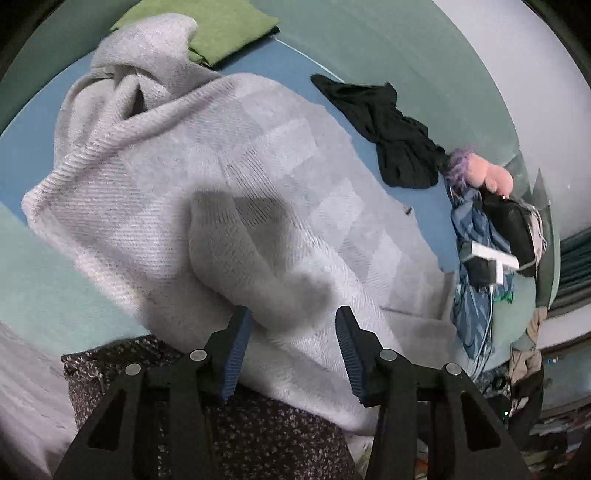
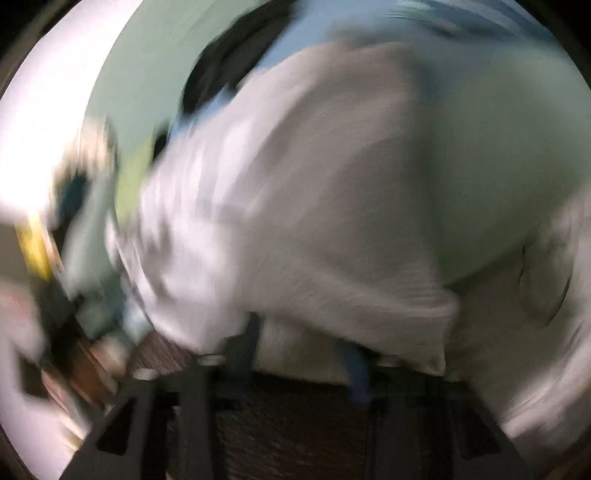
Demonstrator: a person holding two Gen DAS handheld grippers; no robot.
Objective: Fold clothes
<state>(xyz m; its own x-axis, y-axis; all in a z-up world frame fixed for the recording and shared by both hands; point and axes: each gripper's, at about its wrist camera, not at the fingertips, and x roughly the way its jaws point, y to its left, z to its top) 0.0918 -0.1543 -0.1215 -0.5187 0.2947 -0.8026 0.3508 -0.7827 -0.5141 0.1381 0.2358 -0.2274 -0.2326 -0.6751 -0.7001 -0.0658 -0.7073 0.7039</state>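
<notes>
A light grey knitted sweater (image 1: 229, 177) lies spread on the blue and green bed surface (image 1: 22, 147), with a rounded fold of it bulging toward me. My left gripper (image 1: 293, 321) is open just above the sweater's near part, its blue-padded fingers either side of the fold, holding nothing. The right wrist view is heavily blurred. There the same grey sweater (image 2: 332, 206) fills the frame and my right gripper (image 2: 303, 354) sits at its near edge, jaws apart, with cloth draped over the fingers; whether it grips the cloth cannot be told.
A folded green garment (image 1: 218, 29) lies at the far end. A crumpled black garment (image 1: 395, 140) lies to the right. A heap with a pink plush toy (image 1: 487, 177), blue cloth and a white box (image 1: 491, 258) sits at the right edge. A dark speckled cloth (image 1: 258, 424) lies under my gripper.
</notes>
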